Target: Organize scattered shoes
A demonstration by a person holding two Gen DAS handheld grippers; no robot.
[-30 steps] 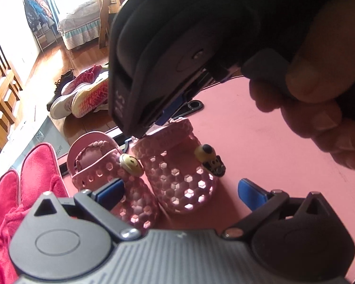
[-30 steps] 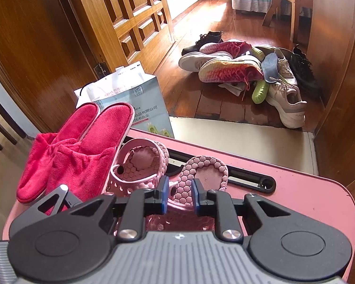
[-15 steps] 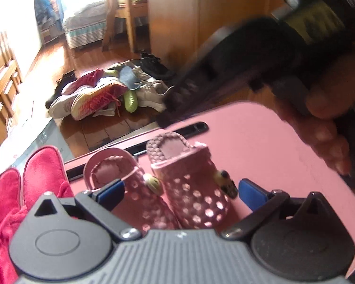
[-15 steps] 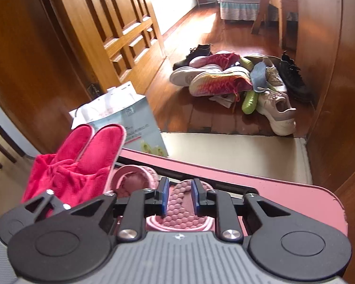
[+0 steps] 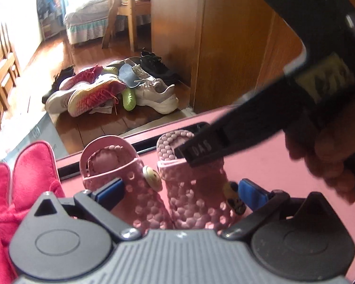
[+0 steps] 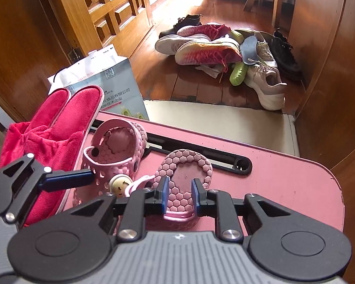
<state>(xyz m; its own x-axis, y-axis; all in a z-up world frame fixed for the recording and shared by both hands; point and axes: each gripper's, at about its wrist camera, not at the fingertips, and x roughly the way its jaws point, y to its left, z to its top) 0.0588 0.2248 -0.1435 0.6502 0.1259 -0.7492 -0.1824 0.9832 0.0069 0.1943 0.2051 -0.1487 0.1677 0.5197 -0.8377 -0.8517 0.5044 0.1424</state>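
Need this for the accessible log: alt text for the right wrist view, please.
The right claw, open, straddles the heel of a pink perforated clog on a pink table. Its mate and a pair of red slippers lie to the left, with the left claw's blue-tipped finger beside them. A pile of sneakers sits on the wooden floor beyond.

Right gripper (image 6: 178, 195) low over pink tabletop (image 6: 284, 182), jaws parted, flanking heel of right pink clog (image 6: 184, 175). Left pink clog (image 6: 116, 149) just beside it, left. Red slippers (image 6: 56, 127) at tabletop's left edge. Left gripper (image 6: 66, 179) finger reaching in from left. Shoe pile (image 6: 222, 52) on far wooden floor.
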